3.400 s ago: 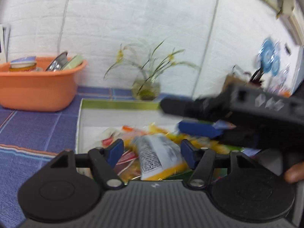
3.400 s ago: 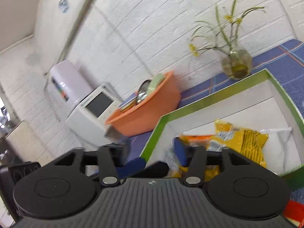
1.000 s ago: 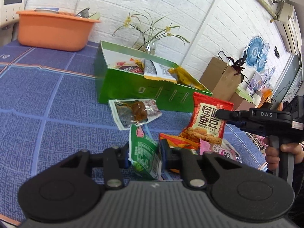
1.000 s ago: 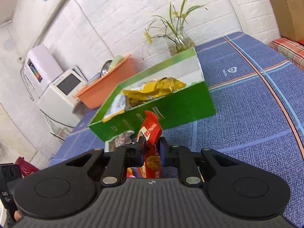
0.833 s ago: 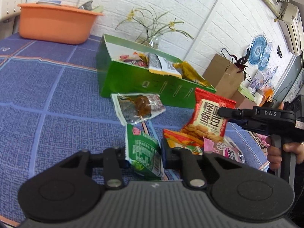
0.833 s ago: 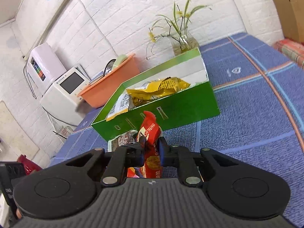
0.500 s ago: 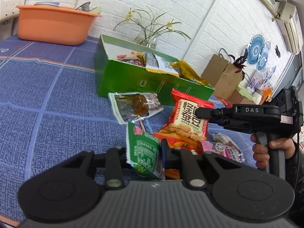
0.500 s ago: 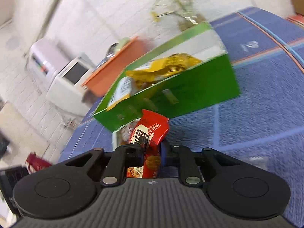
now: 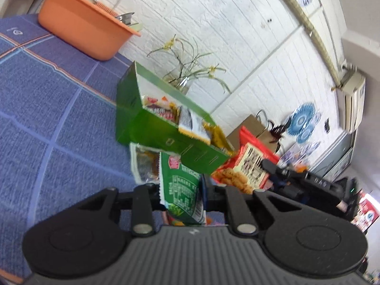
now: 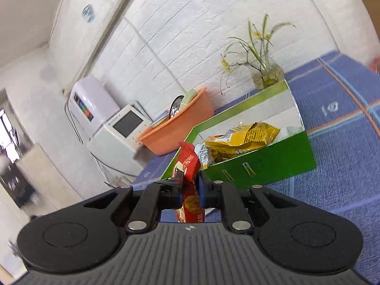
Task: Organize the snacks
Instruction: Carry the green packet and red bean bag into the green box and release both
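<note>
Holding a green snack packet, the left gripper has its two fingers pressed together on the packet's lower part, and the packet stands up between them above the worktop, which is covered with a blue patterned cloth. The right gripper is clamped in the same way on a red snack packet; in the left wrist view this red packet hangs in the air to the right, its printed face with biscuits turned to the camera, and the black body of the right gripper reaches in from the right edge. Behind both packets stands a green box with white inner walls, open on top. Inside it lie a yellow packet and some other wrapped snacks. One clear packet with dark content lies on the cloth just in front of the box. Farther back are an orange basin and a glass vase with flowers, near the white brick wall.
</note>
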`<state>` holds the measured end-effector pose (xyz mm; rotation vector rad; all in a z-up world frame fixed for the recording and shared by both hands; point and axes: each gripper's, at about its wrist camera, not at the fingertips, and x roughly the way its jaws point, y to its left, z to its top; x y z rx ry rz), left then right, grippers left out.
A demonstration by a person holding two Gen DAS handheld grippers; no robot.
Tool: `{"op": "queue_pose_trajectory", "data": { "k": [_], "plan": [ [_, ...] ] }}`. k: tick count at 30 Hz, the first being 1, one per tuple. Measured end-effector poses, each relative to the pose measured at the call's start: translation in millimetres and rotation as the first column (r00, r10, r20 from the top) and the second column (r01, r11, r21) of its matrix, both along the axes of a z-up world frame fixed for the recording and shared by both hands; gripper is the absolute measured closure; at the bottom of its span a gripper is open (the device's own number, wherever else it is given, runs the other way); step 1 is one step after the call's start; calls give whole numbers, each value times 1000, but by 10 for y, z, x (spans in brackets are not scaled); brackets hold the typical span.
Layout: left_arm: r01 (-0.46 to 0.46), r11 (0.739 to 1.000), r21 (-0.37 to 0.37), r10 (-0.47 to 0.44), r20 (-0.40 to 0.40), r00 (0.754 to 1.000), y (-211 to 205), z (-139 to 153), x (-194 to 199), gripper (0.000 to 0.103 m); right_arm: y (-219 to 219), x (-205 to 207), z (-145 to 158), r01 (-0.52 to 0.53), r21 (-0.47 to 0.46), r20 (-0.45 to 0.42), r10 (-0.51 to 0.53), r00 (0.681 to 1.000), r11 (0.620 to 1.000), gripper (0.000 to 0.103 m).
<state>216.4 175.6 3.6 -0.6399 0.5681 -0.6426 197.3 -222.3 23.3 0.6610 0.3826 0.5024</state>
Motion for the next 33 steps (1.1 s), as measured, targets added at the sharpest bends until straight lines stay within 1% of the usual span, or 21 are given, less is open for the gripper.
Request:
{"op": "queue_pose_trajectory", "data": {
  "k": [2,3,5,7,8,9,11,13,14,15,16,17,18,19,21,24,25,27,29,31,33],
  "plan": [
    [-5,999,-36,5,-4,1000,-24,65,113,91,-87,110,-71,-3,123,-30,7,1000,992,80],
    [-3,999,-50,3,3,1000,-46,115,184,91,-134,174,-100,1,195,-41,7,999,981,80],
    [-3,998,-62,4,24,1000,-113,229,349,91,-220,340,-143,17,338,-56,2,998,941,80],
    [-27,999,-26,28,47,998,-224,354,535,91,-285,518,-165,50,434,-68,-23,997,900,80],
    [-41,999,-2,41,63,997,-290,404,629,91,-312,592,-165,81,449,-68,-57,996,890,80],
    [-40,999,23,39,74,997,-361,436,730,91,-332,663,-157,120,440,-67,-100,993,890,80],
    [-39,999,34,37,56,998,-490,428,944,91,-343,786,-149,192,387,-63,-182,981,902,79],
    [-24,998,58,22,30,999,-627,370,1130,91,-376,883,-215,229,386,-68,-220,973,894,76],
    [-29,996,90,26,31,999,-692,352,1211,91,-387,908,-254,239,404,-71,-230,971,883,65],
    [-43,991,125,38,43,998,-755,338,1286,90,-412,932,-284,263,413,-87,-250,964,872,48],
    [-64,985,158,53,70,996,-813,333,1354,88,-418,941,-265,267,400,-78,-258,963,877,41],
    [-90,978,191,74,86,994,-854,328,1425,84,-410,928,-203,264,370,-44,-267,963,891,17],
    [-121,964,236,101,95,990,-900,334,1510,70,-392,888,-123,282,324,-15,-293,956,903,0],
    [-152,951,271,130,97,987,-933,338,1576,68,-369,828,-38,329,263,16,-346,938,907,0],
    [-191,939,286,170,96,981,-926,369,1646,67,-337,689,124,425,125,136,-440,888,897,0],
    [-228,939,256,200,130,971,-799,460,1523,50,-310,509,322,487,-42,299,-454,839,872,0],
    [-245,936,254,213,148,966,-748,495,1437,49,-317,459,366,485,-61,328,-441,835,873,0],
    [-281,920,274,241,171,955,-660,545,1267,43,-340,374,449,427,-59,368,-378,850,902,0],
    [-300,907,297,256,176,950,-578,546,1082,42,-348,318,531,332,-47,383,-290,877,942,0],
    [-294,903,313,247,180,952,-507,489,883,38,-320,294,610,207,-25,386,-181,904,978,0],
    [-264,904,336,222,158,962,-463,386,728,38,-303,315,650,63,12,358,-63,932,998,0]
  ]
}}
